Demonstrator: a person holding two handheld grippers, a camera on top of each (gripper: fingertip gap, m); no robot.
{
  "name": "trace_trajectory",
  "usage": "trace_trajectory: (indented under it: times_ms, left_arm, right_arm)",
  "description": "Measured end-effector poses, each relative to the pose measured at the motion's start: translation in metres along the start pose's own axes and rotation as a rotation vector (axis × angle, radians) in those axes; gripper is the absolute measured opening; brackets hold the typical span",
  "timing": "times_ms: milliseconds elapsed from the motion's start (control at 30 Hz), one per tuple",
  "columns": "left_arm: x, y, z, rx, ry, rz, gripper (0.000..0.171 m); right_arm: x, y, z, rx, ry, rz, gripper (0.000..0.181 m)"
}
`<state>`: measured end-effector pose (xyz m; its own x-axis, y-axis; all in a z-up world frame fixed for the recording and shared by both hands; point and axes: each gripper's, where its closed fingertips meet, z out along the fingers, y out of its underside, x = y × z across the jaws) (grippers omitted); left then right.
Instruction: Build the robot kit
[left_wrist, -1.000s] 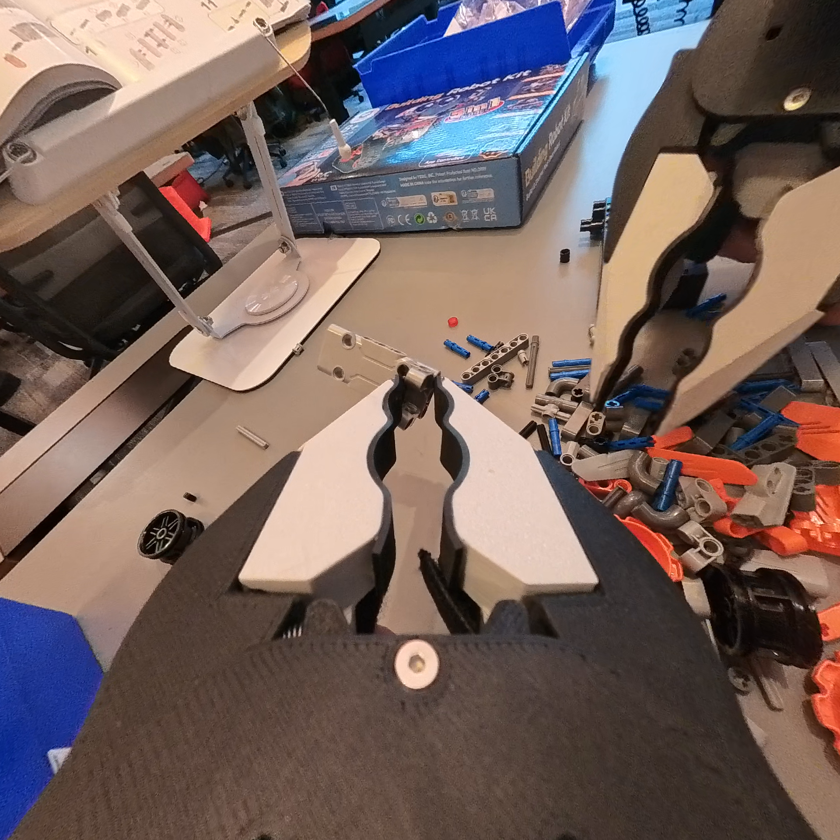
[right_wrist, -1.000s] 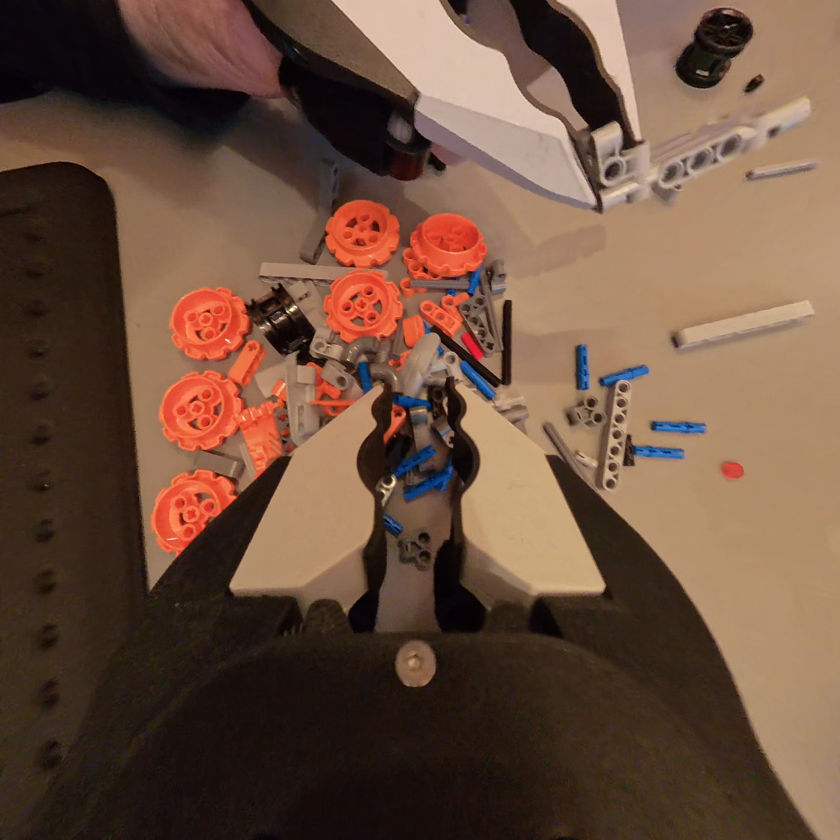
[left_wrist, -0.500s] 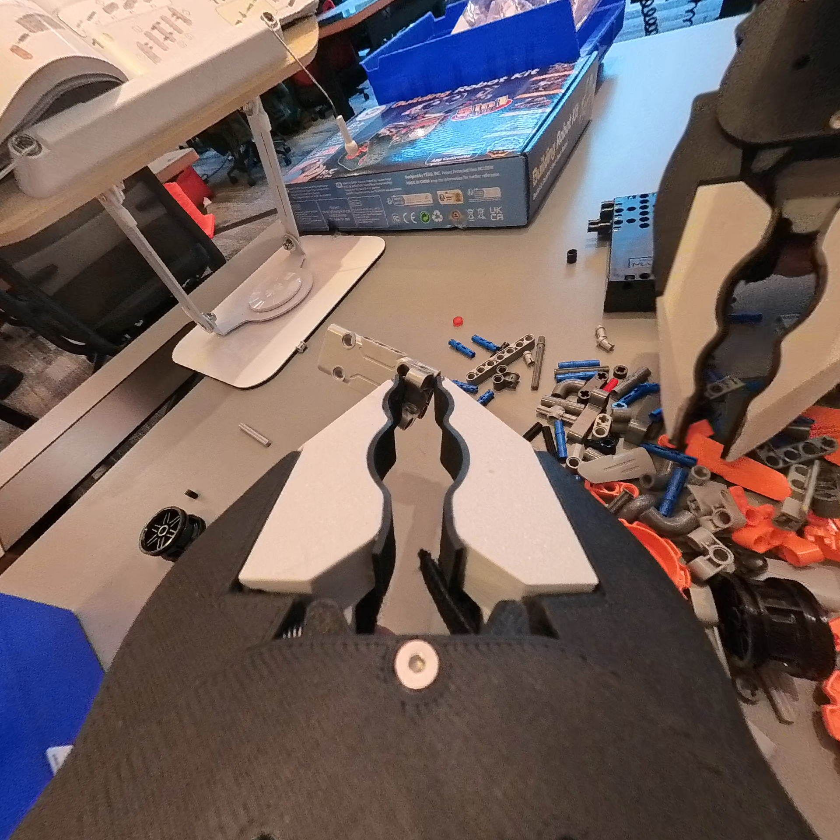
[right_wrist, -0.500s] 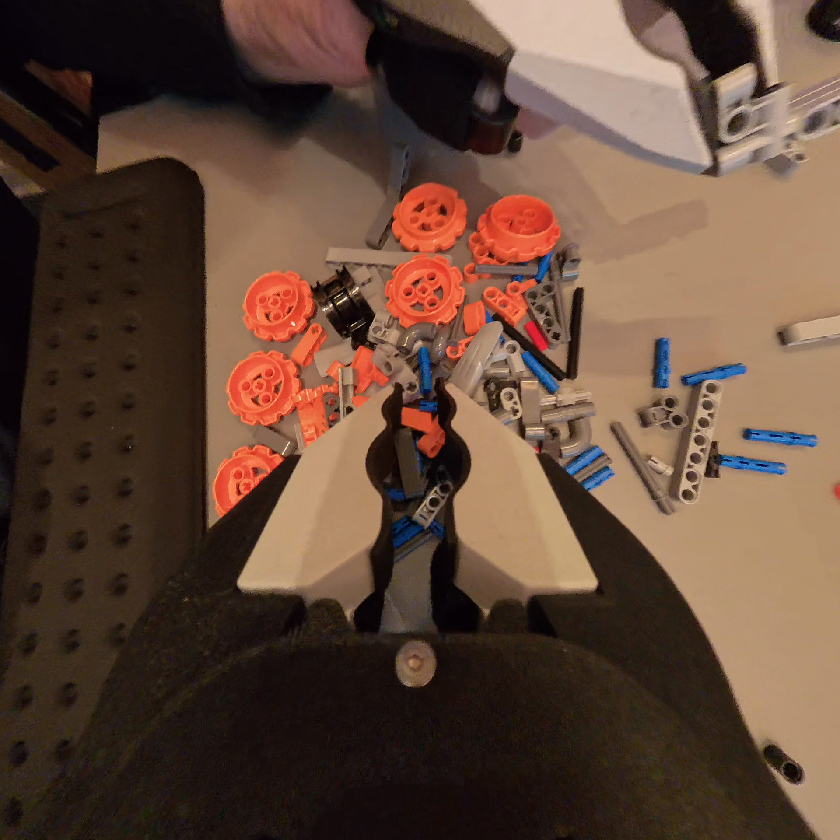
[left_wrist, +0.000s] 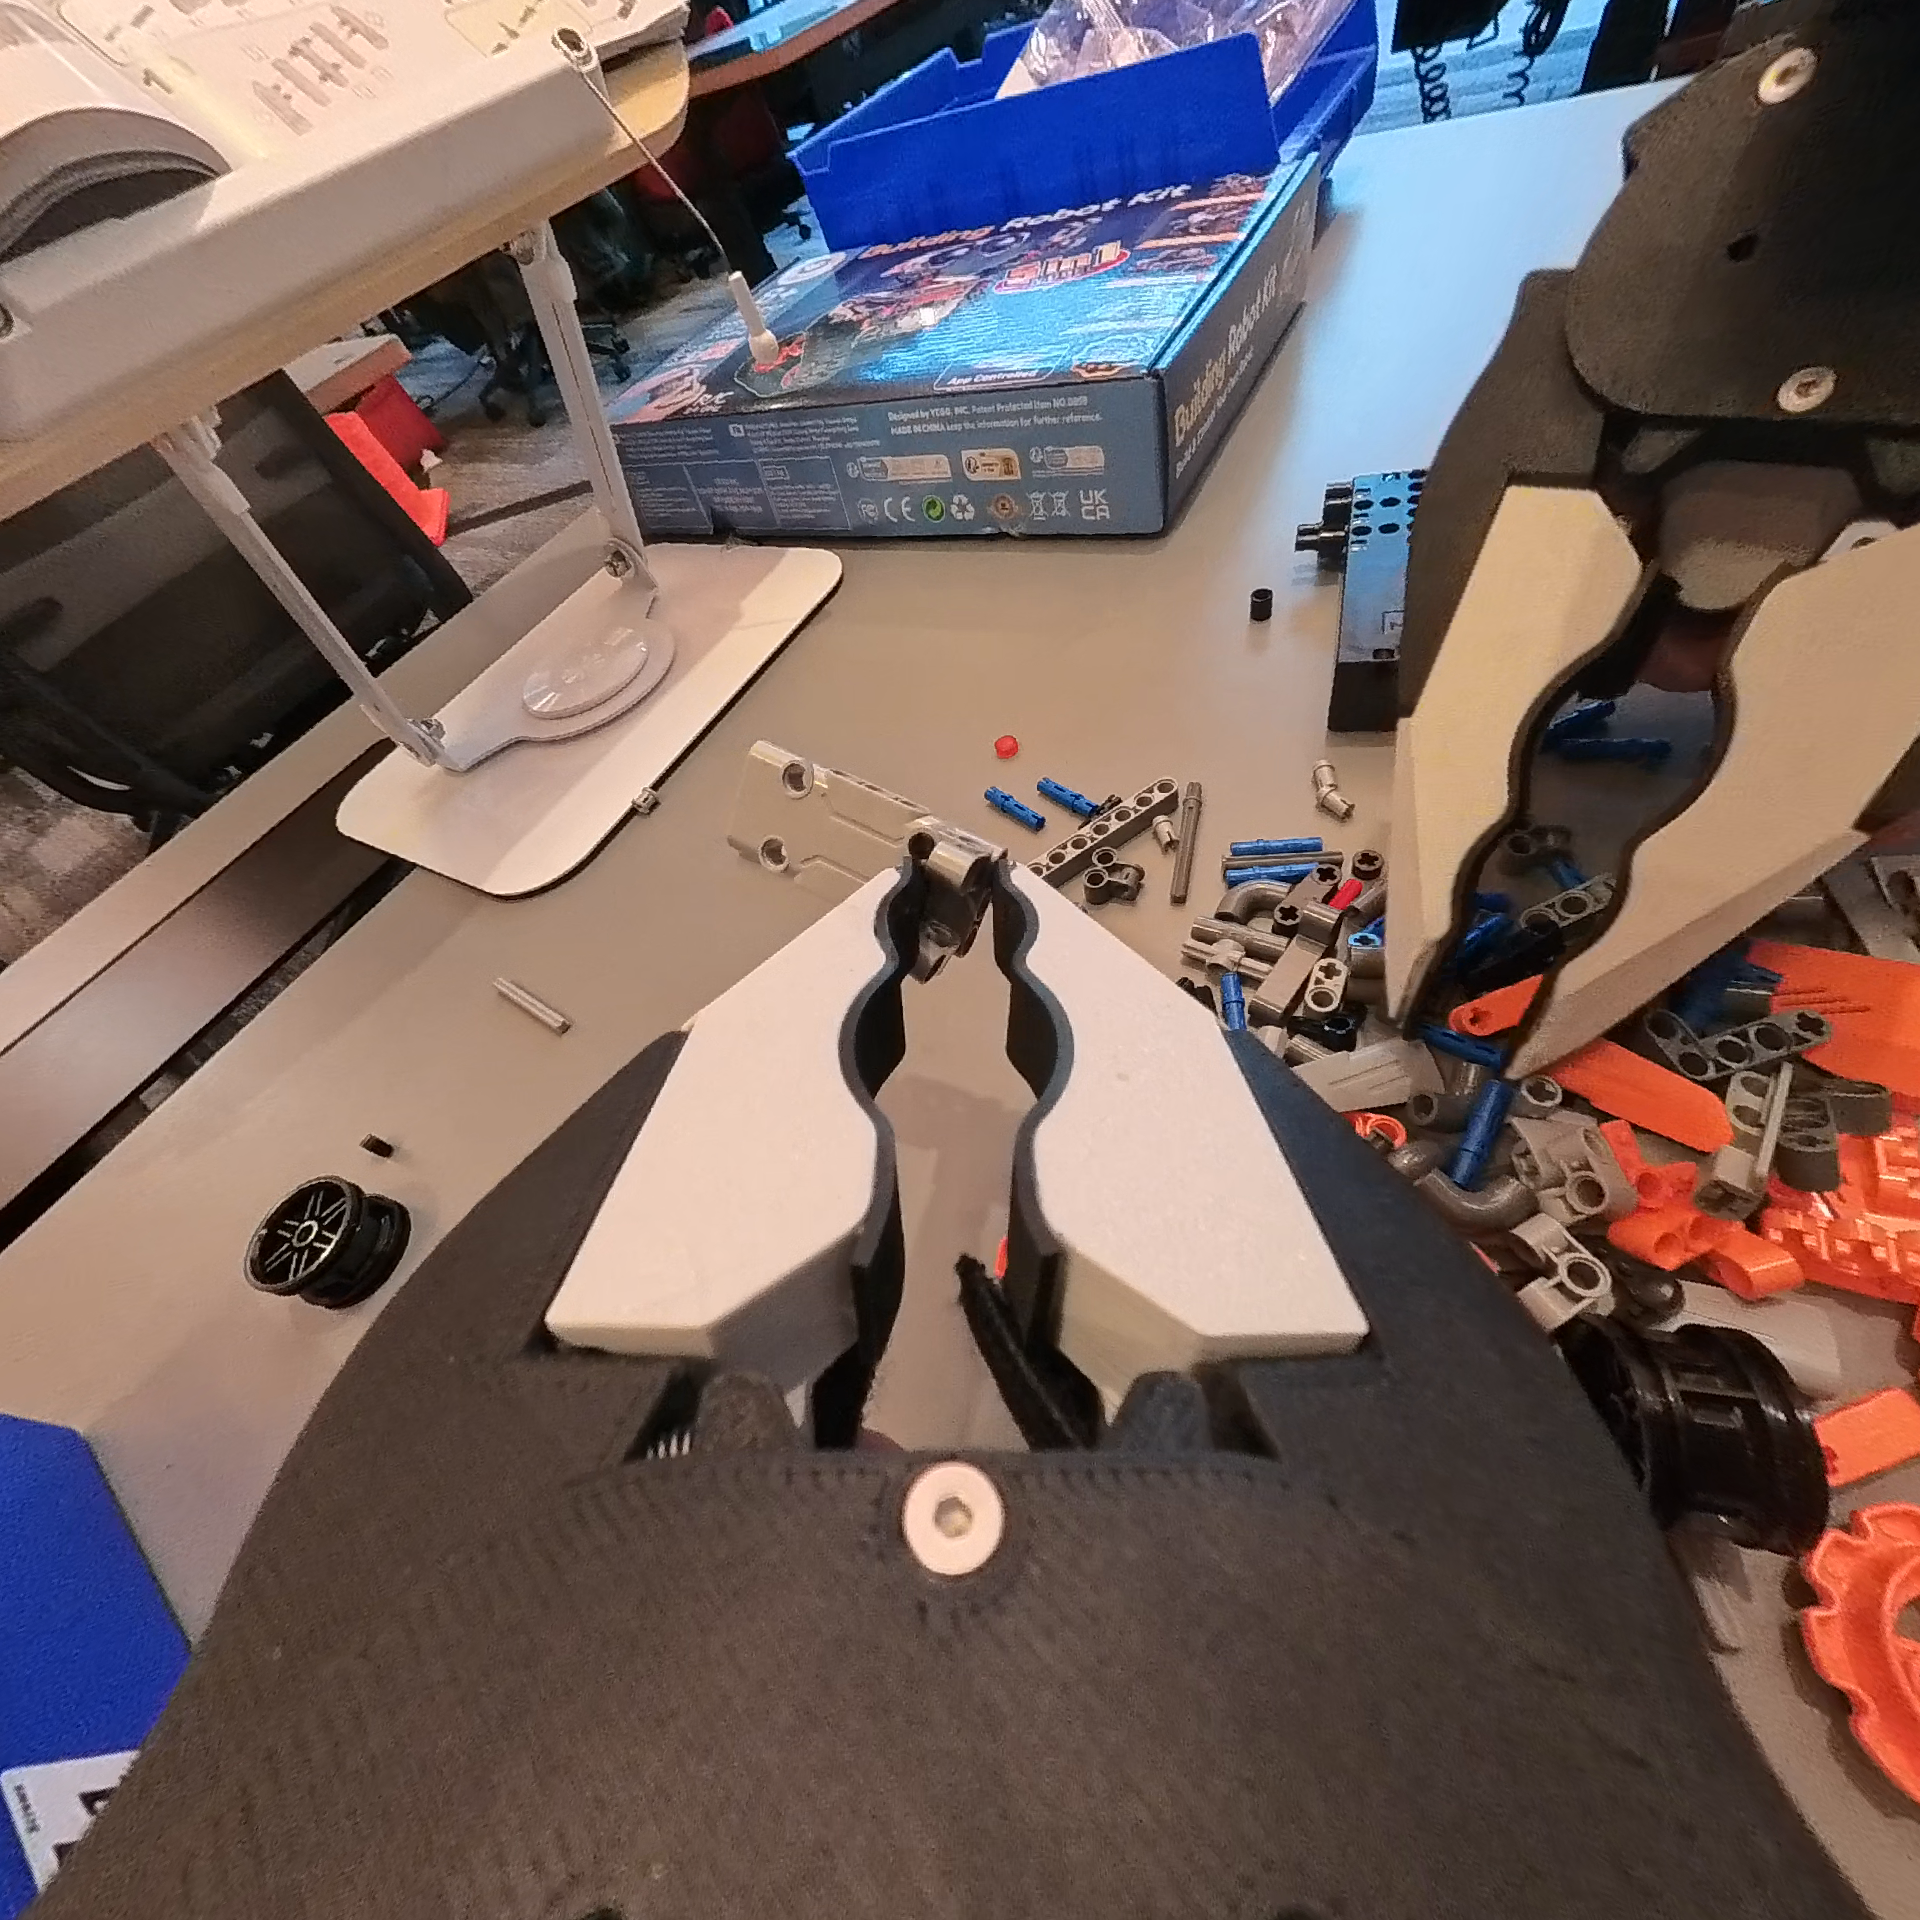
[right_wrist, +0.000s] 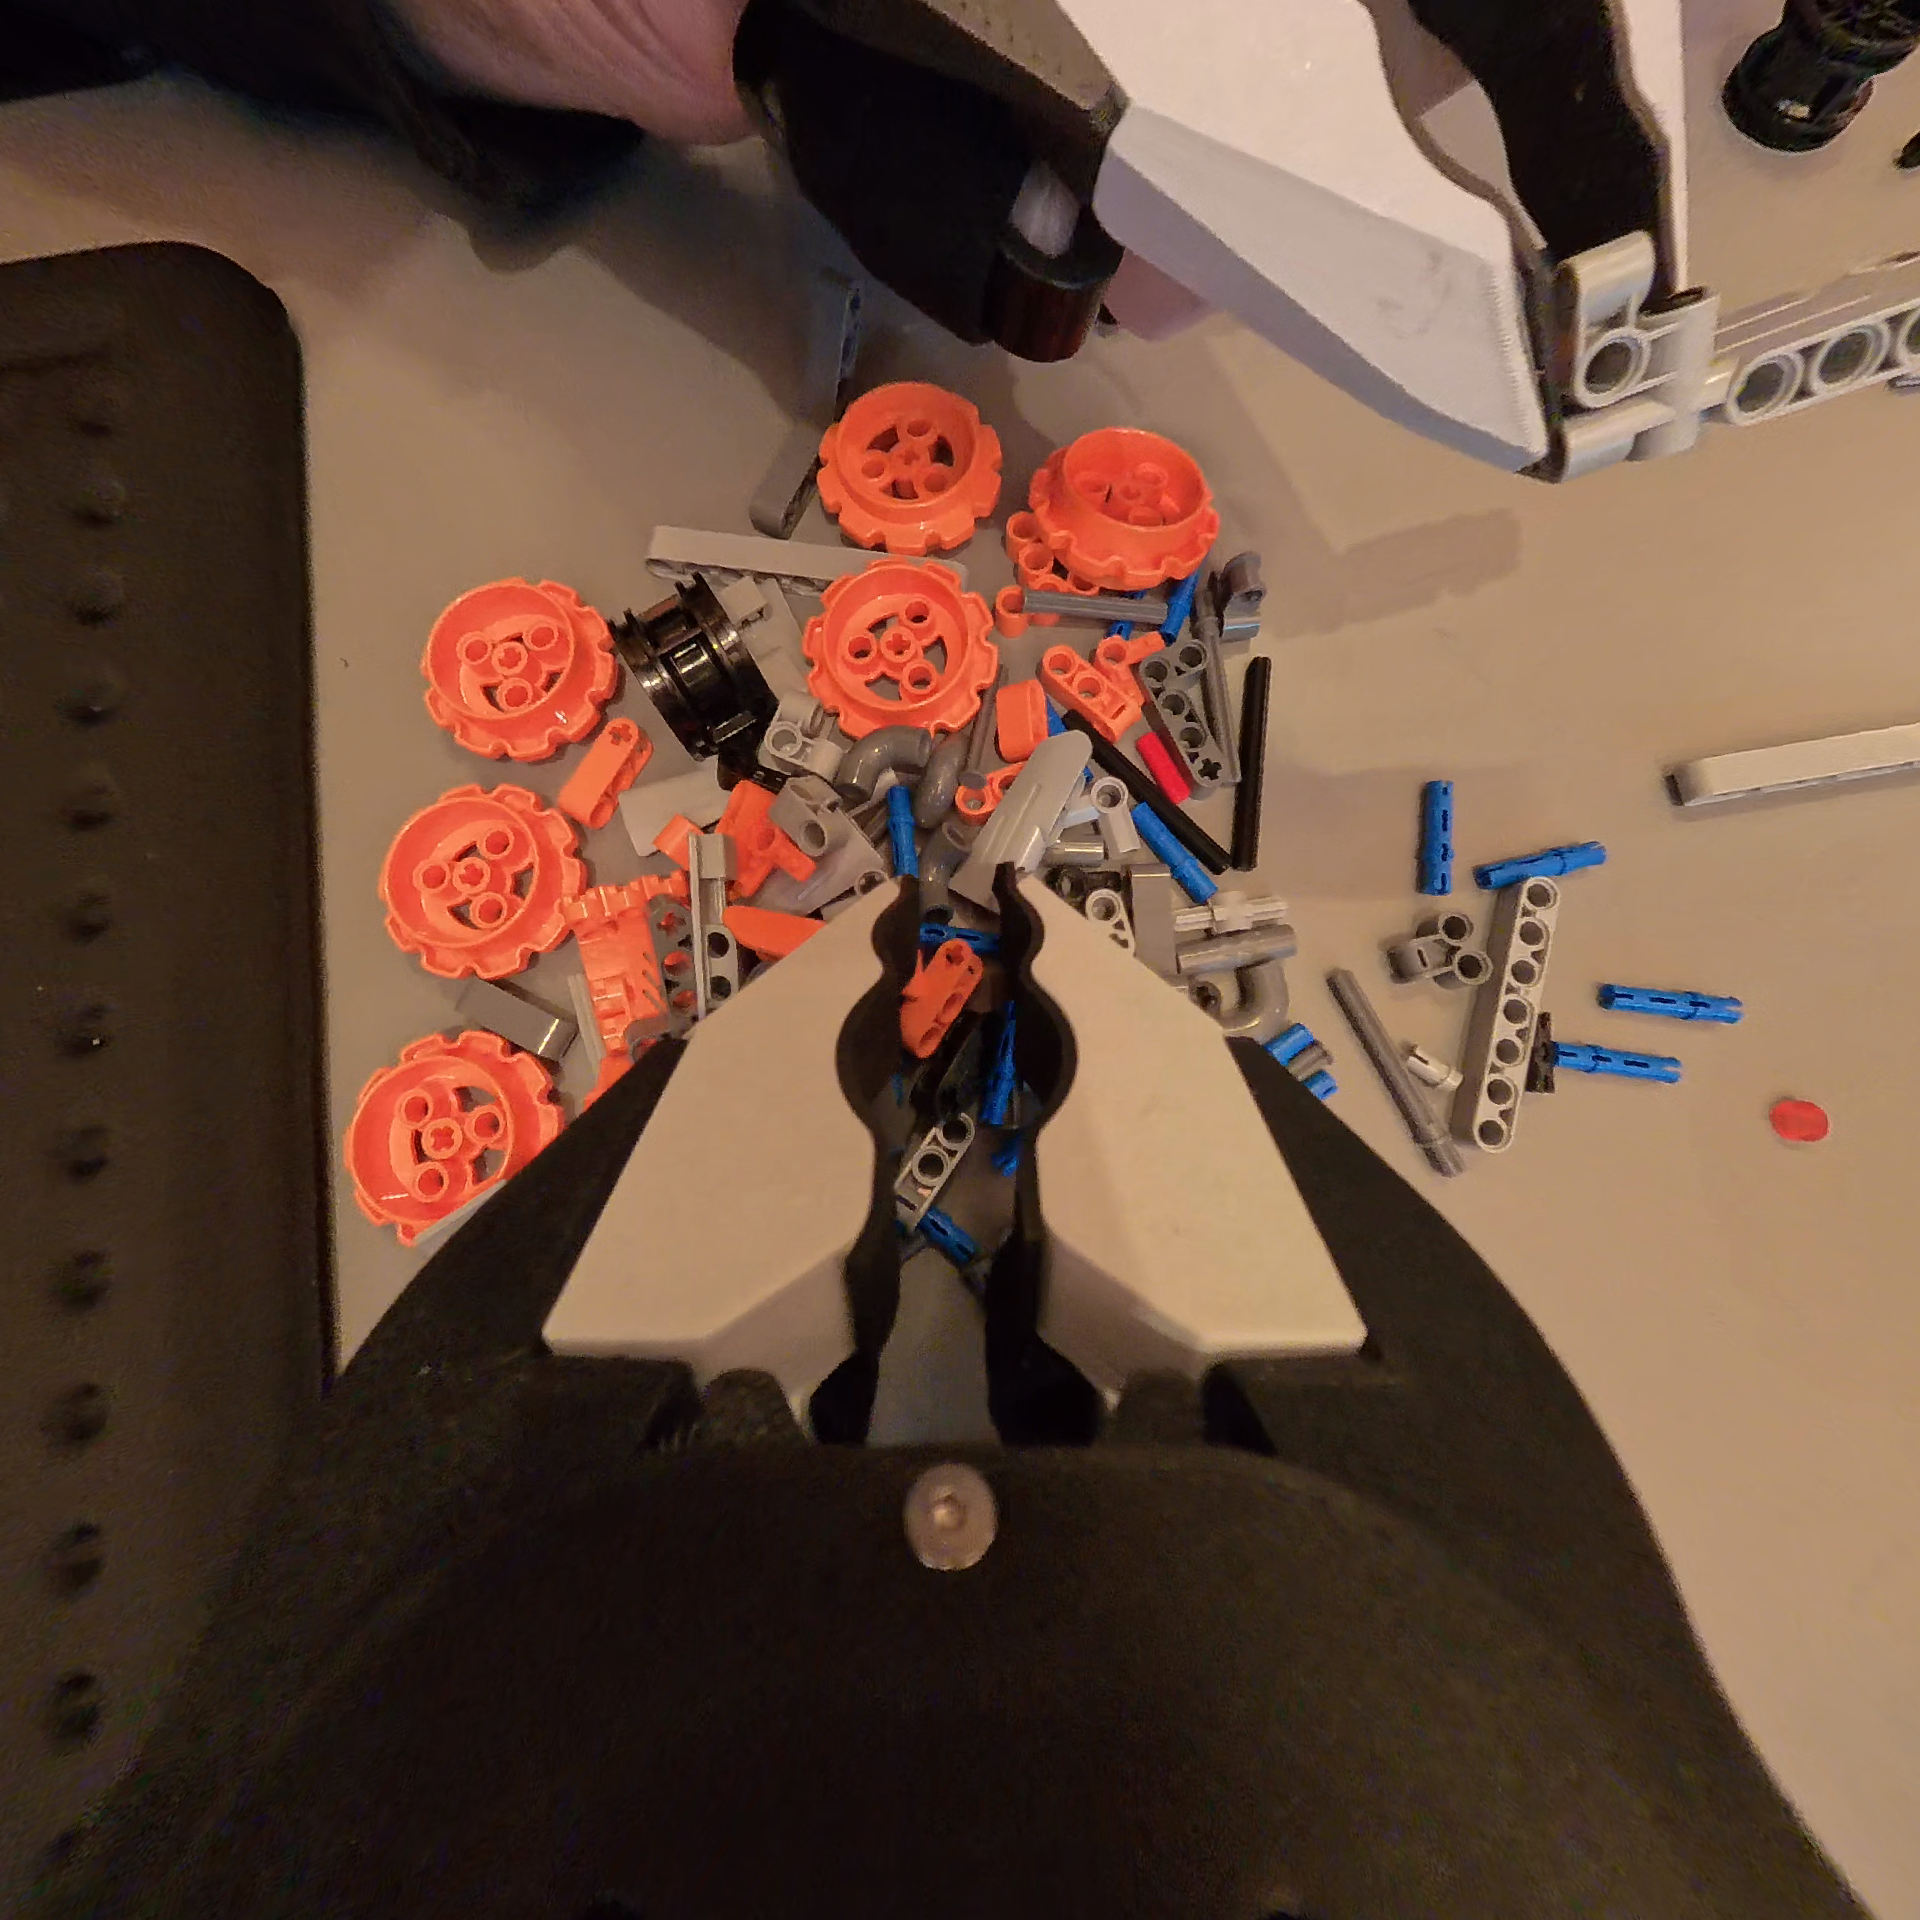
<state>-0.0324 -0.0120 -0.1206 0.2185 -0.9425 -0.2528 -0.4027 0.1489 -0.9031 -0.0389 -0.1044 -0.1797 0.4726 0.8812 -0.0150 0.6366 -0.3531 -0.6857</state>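
Note:
My left gripper (left_wrist: 951, 883) is shut on a small grey connector (left_wrist: 958, 875) joined to the end of a light grey beam (left_wrist: 821, 821), just above the table. It also shows in the right wrist view (right_wrist: 1605, 343), with the connector (right_wrist: 1621, 348) and the beam (right_wrist: 1818, 358). My right gripper (right_wrist: 953, 883) is narrowly open and empty, tips down over a pile of building parts (right_wrist: 1039, 790). An orange link (right_wrist: 940, 992) and blue pins lie under its jaws. In the left wrist view the right gripper (left_wrist: 1460, 1044) touches down among the pile (left_wrist: 1558, 1122).
Several orange wheels (right_wrist: 899, 644) and a black hub (right_wrist: 686, 665) lie at the pile's left. A black perforated plate (right_wrist: 156, 831) lies beyond them. A blue kit box (left_wrist: 935, 416), a booklet stand's base (left_wrist: 582, 717), a black block (left_wrist: 1371, 623) and a black wheel (left_wrist: 322, 1236) are around. My right fingertips sit around 11 centimeters from my left ones.
My right gripper has shifted across the pile toward the orange wheels and its jaws have narrowed. My left gripper has kept still with the connector and beam.

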Motion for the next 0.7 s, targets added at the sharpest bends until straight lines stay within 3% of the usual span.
trace_trajectory:
  times_ms: [300,700]
  left_arm:
    - [0.001,0.003,0.002,-0.005,0.01,-0.014,0.011]
    - [-0.003,0.009,0.004,-0.009,0.005,-0.029,0.011]
  right_arm:
    - [-0.003,-0.002,-0.001,0.003,0.005,-0.03,0.007]
    - [-0.004,-0.018,-0.014,0.112,0.027,-0.042,0.008]
